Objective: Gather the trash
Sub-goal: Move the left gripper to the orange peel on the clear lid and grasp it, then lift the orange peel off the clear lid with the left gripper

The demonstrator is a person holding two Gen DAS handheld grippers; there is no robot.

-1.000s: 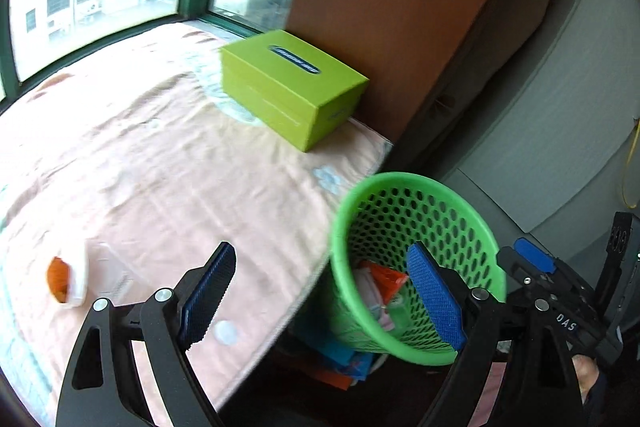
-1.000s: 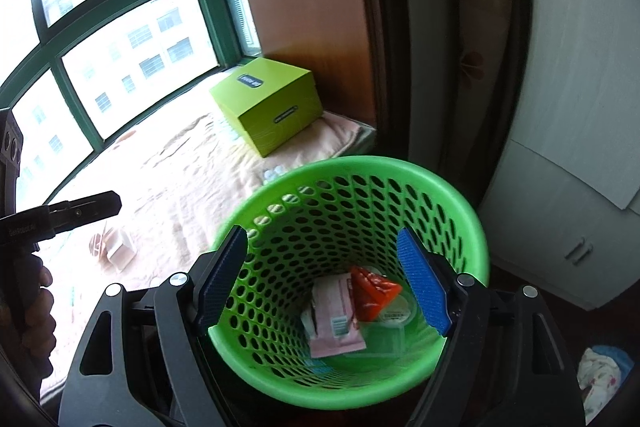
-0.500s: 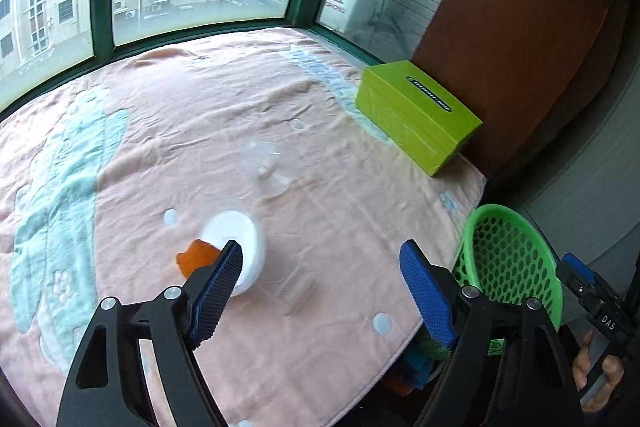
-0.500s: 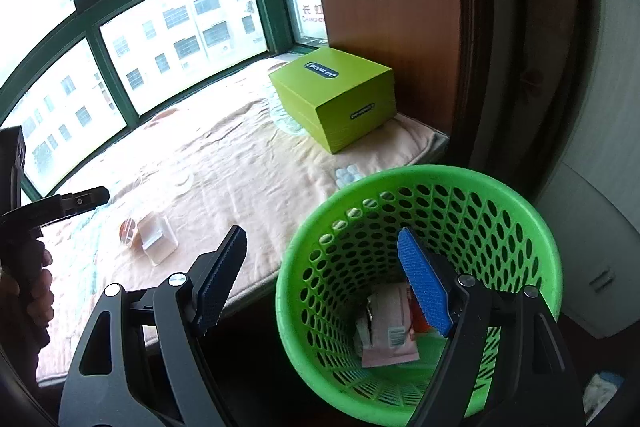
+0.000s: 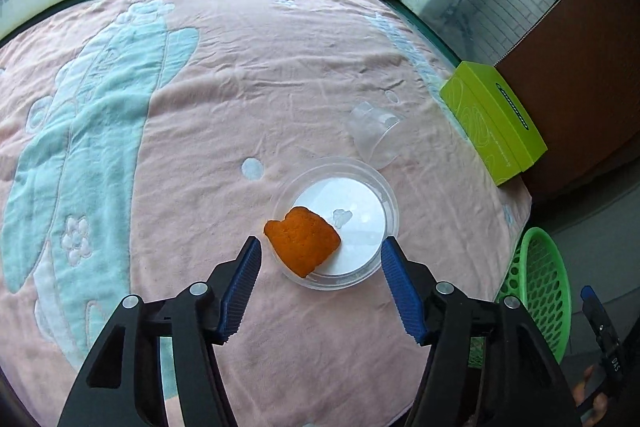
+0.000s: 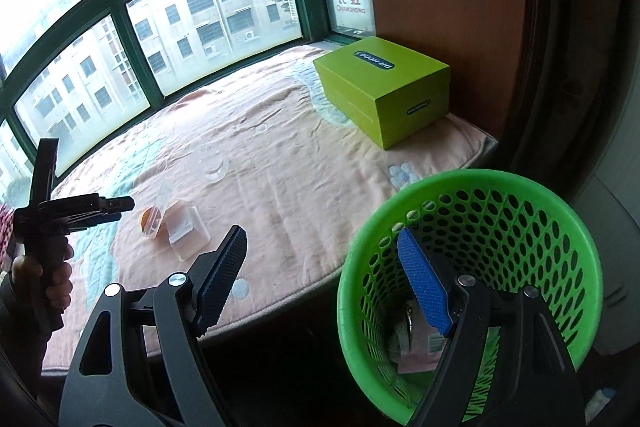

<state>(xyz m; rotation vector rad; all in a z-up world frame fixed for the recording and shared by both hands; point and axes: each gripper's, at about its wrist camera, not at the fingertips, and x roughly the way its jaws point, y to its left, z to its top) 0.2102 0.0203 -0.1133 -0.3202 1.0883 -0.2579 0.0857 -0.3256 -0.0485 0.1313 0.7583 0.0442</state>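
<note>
An orange peel (image 5: 303, 241) lies on the near edge of a clear plastic lid with a white centre (image 5: 354, 223) on the pink blanket (image 5: 240, 87). My left gripper (image 5: 320, 285) is open and empty just above and in front of the peel. A clear plastic cup (image 5: 374, 133) lies on its side beyond the lid. My right gripper (image 6: 320, 291) is open and empty, at the rim of the green basket (image 6: 520, 227), which holds wrappers (image 6: 416, 347). The peel (image 6: 154, 223) and clear plastic (image 6: 186, 231) also show in the right wrist view.
A lime green box (image 5: 496, 123) stands at the blanket's far right against a brown panel; it also shows in the right wrist view (image 6: 384, 89). Windows run along the far edge. The basket (image 5: 540, 291) stands on the floor off the blanket's right edge.
My left gripper has swung away from the basket and down over the blanket, closing in on the peel and lid. My right gripper has backed off to the basket's left rim.
</note>
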